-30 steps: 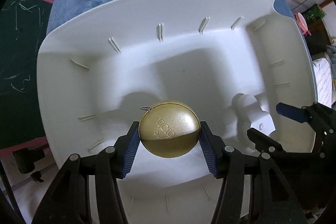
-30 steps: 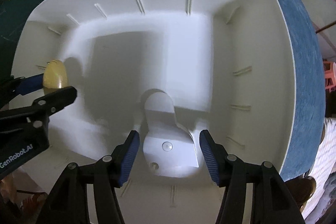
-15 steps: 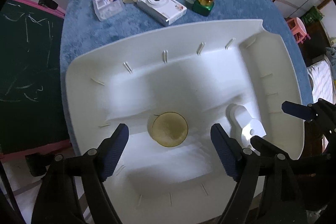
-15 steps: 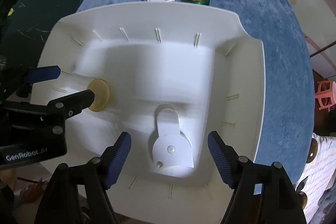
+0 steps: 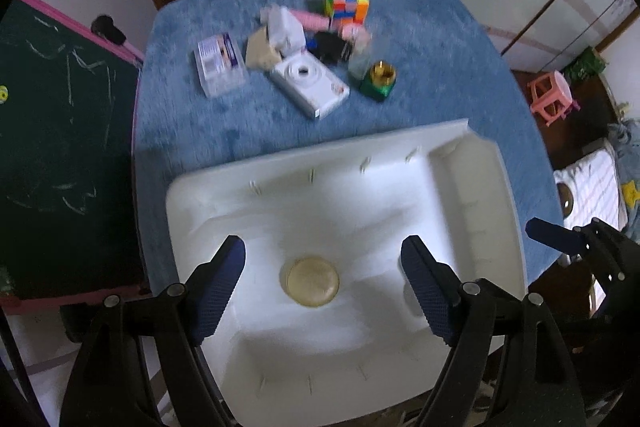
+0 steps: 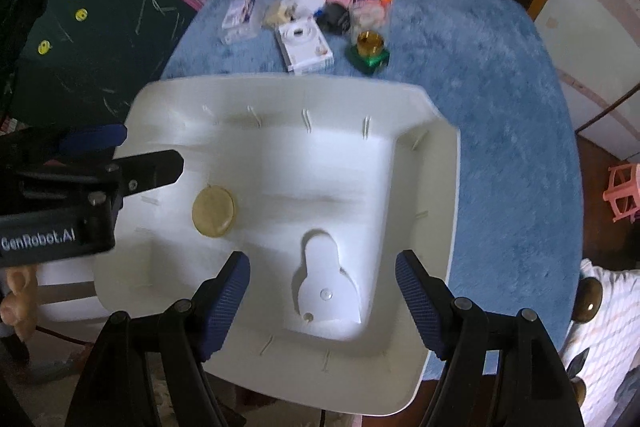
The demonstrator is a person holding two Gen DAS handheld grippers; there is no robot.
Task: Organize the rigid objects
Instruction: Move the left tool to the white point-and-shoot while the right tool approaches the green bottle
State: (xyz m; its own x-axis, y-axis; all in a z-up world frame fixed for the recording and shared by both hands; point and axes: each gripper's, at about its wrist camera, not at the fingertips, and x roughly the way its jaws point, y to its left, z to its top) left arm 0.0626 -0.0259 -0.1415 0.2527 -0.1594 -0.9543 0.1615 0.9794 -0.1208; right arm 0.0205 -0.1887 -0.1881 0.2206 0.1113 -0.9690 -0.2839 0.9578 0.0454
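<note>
A round gold tin (image 5: 313,281) lies flat in the white tray (image 5: 472,195); it also shows in the right wrist view (image 6: 214,211). A flat white piece (image 6: 328,285) lies in the tray (image 6: 424,195) near its front right. My left gripper (image 5: 323,297) is open and empty, high above the tin. My right gripper (image 6: 322,293) is open and empty above the white piece. On the blue cloth behind the tray lie a white camera (image 5: 308,83), a clear box (image 5: 219,64), a colour cube (image 5: 346,2) and a green and gold bottle (image 5: 380,79).
The blue-covered table (image 5: 460,59) ends close to the tray on the left and right. A dark chalkboard (image 5: 52,131) stands at the left. A pink stool (image 5: 554,99) and bedding are at the right. A wooden cabinet stands behind the table.
My left gripper opened and let go of the gold tin, which now lies in the tray. Both grippers pulled up and back, so the objects behind the tray came into view.
</note>
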